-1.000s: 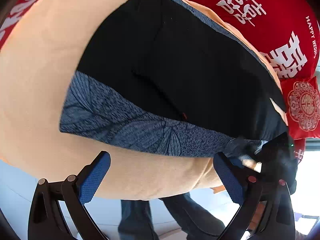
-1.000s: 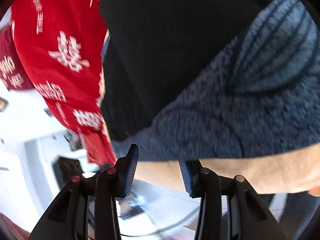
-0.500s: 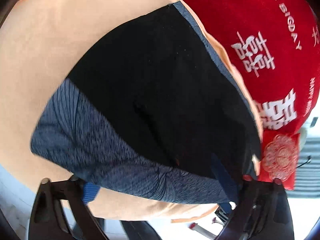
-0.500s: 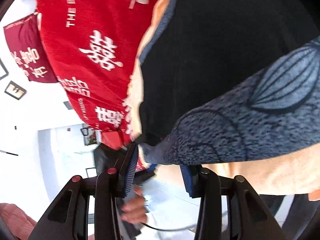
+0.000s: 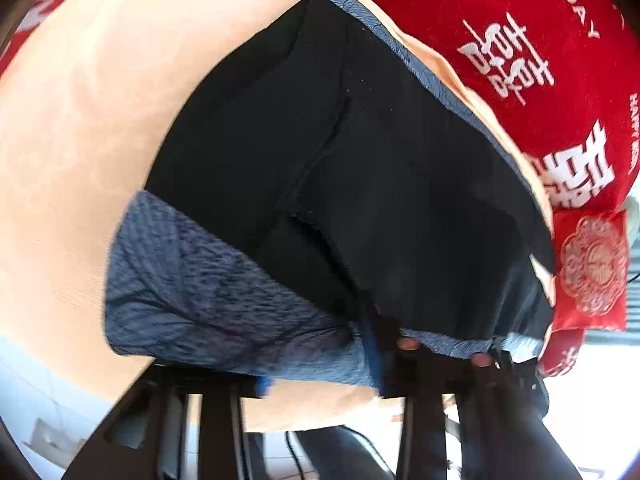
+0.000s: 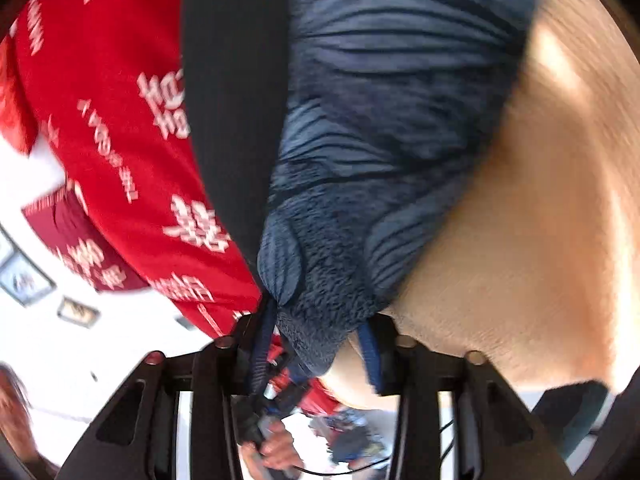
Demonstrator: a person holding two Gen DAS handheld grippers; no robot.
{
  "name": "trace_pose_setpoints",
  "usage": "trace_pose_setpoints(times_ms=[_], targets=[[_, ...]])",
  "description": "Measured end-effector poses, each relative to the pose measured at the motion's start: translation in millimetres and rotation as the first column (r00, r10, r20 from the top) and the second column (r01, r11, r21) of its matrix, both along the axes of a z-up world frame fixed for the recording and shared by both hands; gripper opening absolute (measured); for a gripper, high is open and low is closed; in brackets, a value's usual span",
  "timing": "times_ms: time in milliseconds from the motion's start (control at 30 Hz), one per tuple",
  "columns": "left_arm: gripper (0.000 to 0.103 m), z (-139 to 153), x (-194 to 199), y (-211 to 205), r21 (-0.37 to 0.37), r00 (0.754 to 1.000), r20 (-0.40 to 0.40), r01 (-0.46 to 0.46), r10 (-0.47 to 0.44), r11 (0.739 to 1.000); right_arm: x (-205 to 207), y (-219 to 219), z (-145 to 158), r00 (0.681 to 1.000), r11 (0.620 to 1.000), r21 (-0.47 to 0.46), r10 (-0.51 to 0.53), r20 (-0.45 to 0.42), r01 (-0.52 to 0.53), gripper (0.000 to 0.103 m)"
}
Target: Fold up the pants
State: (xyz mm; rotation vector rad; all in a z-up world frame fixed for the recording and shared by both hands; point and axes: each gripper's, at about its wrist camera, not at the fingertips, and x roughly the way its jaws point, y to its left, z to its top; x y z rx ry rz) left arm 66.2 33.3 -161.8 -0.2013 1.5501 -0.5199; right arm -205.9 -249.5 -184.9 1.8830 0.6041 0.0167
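Lying across a peach-coloured sheet (image 5: 72, 128), the pants (image 5: 360, 168) fill the middle of the left wrist view: mostly black cloth with a blue-grey leaf-patterned band along the lower edge and a thinner strip of the same pattern along the upper right edge. A seam runs down the black part from top centre toward the lower middle.

Left claw (image 5: 320, 376): at the bottom centre of its frame, fingers drawn close and pinching the patterned hem, which bunches slightly at the grip. A blue pad edge shows just under the cloth. Blurred frame.

Right claw (image 6: 316, 356): at the bottom centre of its own view, pressed together on a gathered corner of the patterned band (image 6: 380, 140). The cloth runs up from the pads toward the top of the frame, with the black part to the left of the pattern. Blue pads (image 6: 370, 354) show on either side of the pinched fold.

A red blanket (image 5: 540, 40) with white lettering lies beyond the sheet at the upper right of the left view, and at the left of the right view. A red patterned cushion (image 5: 592, 264) sits at the right edge of the left view. The sheet takes the right side of the right view.
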Motion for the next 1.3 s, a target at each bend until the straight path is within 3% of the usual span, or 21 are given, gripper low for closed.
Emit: trace_pose_setpoints(times_ms=[67, 167, 333, 467, 667, 767, 933, 967, 1033, 1100, 1200, 1267, 1300], targets=[[0.032, 8, 0, 4, -0.013, 1.000, 0.005, 0.003, -0.003, 1.000, -2, -3, 12, 1.000, 1.000, -0.010, -0.020, 0.002, 0.020, 0.010], [0.031, 24, 4, -1, -0.016, 1.000, 0.025, 0.011, -0.010, 1.000, 10, -13, 58, 0.997, 0.986, -0.151, 0.074, -0.019, -0.076, 0.009], [0.031, 71, 25, -27, -0.031, 0.992, 0.124, 0.036, -0.032, 0.999, 52, -42, 127, 0.977, 0.925, -0.318, 0.213, -0.025, -0.210, 0.009], [0.032, 93, 62, -61, -0.037, 0.979, 0.196, 0.055, -0.047, 0.998, 88, -74, 157, 0.954, 0.874, -0.391, 0.295, -0.048, -0.290, 0.009], [0.032, 91, 135, -123, 0.039, 0.945, 0.320, 0.051, -0.061, 0.998, 180, -128, 163, 0.895, 0.767, -0.475, 0.429, -0.118, -0.431, 0.011], [0.045, 67, 168, -155, 0.140, 0.928, 0.365, 0.024, -0.074, 0.990, 235, -153, 142, 0.853, 0.703, -0.494, 0.484, -0.193, -0.511, 0.011], [0.049, 14, 213, -170, 0.236, 0.951, 0.308, -0.081, 0.004, 0.968, 301, -171, 91, 0.781, 0.609, -0.497, 0.545, -0.304, -0.618, 0.013], [0.049, 12, 217, -168, 0.237, 0.955, 0.297, -0.101, 0.027, 0.966, 308, -171, 79, 0.769, 0.606, -0.477, 0.551, -0.325, -0.636, 0.019], [0.049, 20, 216, -166, 0.236, 0.950, 0.309, -0.122, 0.045, 0.964, 314, -171, 74, 0.764, 0.615, -0.456, 0.559, -0.322, -0.643, 0.040], [0.049, 40, 208, -164, 0.260, 0.935, 0.355, -0.118, 0.018, 0.958, 316, -165, 86, 0.756, 0.598, -0.476, 0.589, -0.284, -0.644, 0.083], [0.049, 64, 199, -161, 0.290, 0.916, 0.402, -0.108, -0.019, 0.951, 317, -151, 119, 0.719, 0.505, -0.542, 0.620, -0.314, -0.672, 0.084], [0.075, 67, 193, -162, 0.323, 0.915, 0.398, -0.078, -0.061, 0.943, 315, -138, 137, 0.689, 0.448, -0.564, 0.641, -0.338, -0.694, 0.081], [0.086, 64, 189, -165, 0.340, 0.912, 0.401, -0.064, -0.083, 0.938, 315, -130, 143, 0.674, 0.430, -0.570, 0.661, -0.330, -0.701, 0.071]])
